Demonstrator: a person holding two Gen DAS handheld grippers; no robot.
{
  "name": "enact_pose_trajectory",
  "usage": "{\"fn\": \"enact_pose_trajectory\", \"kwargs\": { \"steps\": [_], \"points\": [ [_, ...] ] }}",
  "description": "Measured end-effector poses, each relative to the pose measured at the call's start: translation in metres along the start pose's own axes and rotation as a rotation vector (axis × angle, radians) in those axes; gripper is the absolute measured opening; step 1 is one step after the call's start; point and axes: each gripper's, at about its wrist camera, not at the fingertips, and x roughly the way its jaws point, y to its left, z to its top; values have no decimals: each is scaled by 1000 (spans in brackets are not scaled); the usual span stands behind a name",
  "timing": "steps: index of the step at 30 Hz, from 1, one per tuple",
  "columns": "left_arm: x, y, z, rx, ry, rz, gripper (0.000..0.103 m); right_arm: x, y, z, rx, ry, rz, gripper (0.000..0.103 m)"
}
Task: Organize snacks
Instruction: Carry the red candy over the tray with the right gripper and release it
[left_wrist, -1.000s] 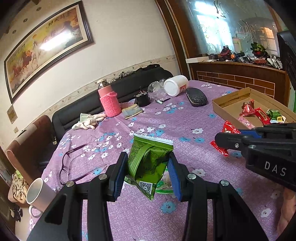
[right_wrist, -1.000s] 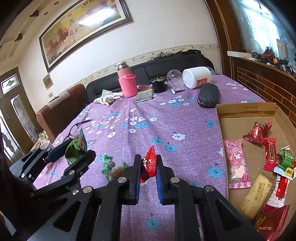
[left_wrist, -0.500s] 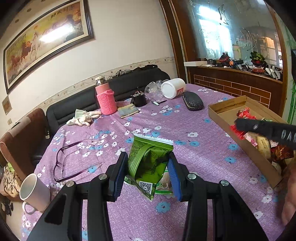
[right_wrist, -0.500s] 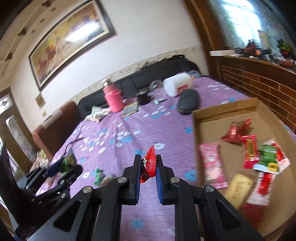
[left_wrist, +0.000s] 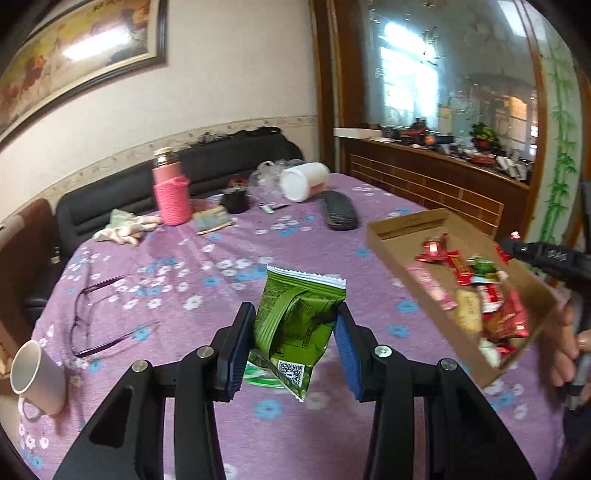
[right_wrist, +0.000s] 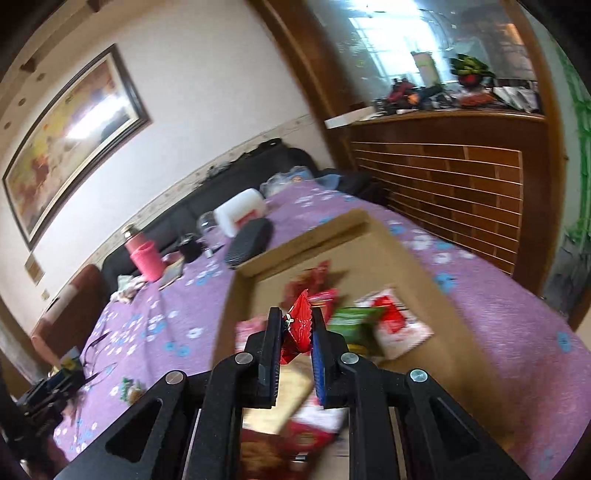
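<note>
My left gripper is shut on a green snack packet and holds it above the purple flowered tablecloth. Another green wrapper lies on the cloth just below it. My right gripper is shut on a small red snack packet and hangs over the open cardboard box, which holds several red, green, pink and yellow snacks. In the left wrist view the same box lies at the right, with the right gripper's fingers above its far side and a hand beside it.
A pair of glasses and a white mug lie at the left. At the back stand a pink flask, a tipped white jar, a black case and a cloth. A wooden partition runs along the right.
My right gripper has swung right with the red packet, from over the cloth to over the cardboard box. My left gripper has turned a little toward the box, still gripping the green packet.
</note>
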Motion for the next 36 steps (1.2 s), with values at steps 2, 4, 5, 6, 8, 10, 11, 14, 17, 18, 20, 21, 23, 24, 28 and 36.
{"fn": "enact_pose_trajectory", "kwargs": {
  "steps": [2,4,5,6,8,10,11,14,17,18,20,21,23,24,28,36],
  "points": [
    [-3,-16,5,20,10,-39,42,2,-11,1,31,11,1,15],
    [-3,-34,7,45,25,-86,42,6,-18,1,71,24,21,15],
    [-3,-46,7,63,36,-114,42,6,-22,2,87,27,29,15],
    [-3,-59,6,83,48,-146,42,6,-24,2,98,29,36,15],
    [-2,-81,4,105,78,-212,42,6,-27,2,108,27,39,15],
    [-2,-106,1,131,102,-281,42,4,-30,3,119,26,50,15],
    [-2,-118,-1,147,109,-307,42,4,-30,3,121,25,53,15],
    [0,-147,-2,180,119,-361,42,4,-30,2,124,29,60,15],
    [15,-167,3,211,123,-337,42,4,-33,2,128,35,60,15],
    [23,-173,5,216,132,-324,42,4,-35,2,133,38,61,15],
    [39,-182,11,209,156,-319,42,6,-38,1,144,48,59,15],
    [47,-186,14,203,161,-315,42,6,-39,1,147,53,56,15],
    [58,-188,20,197,162,-309,42,9,-41,0,152,68,45,15],
    [65,-191,24,190,167,-314,42,10,-42,0,155,72,41,15],
    [79,-201,29,185,163,-309,42,12,-44,-1,161,85,15,15],
    [93,-207,23,158,194,-292,42,18,-50,-3,182,118,-7,16]
  ]
}}
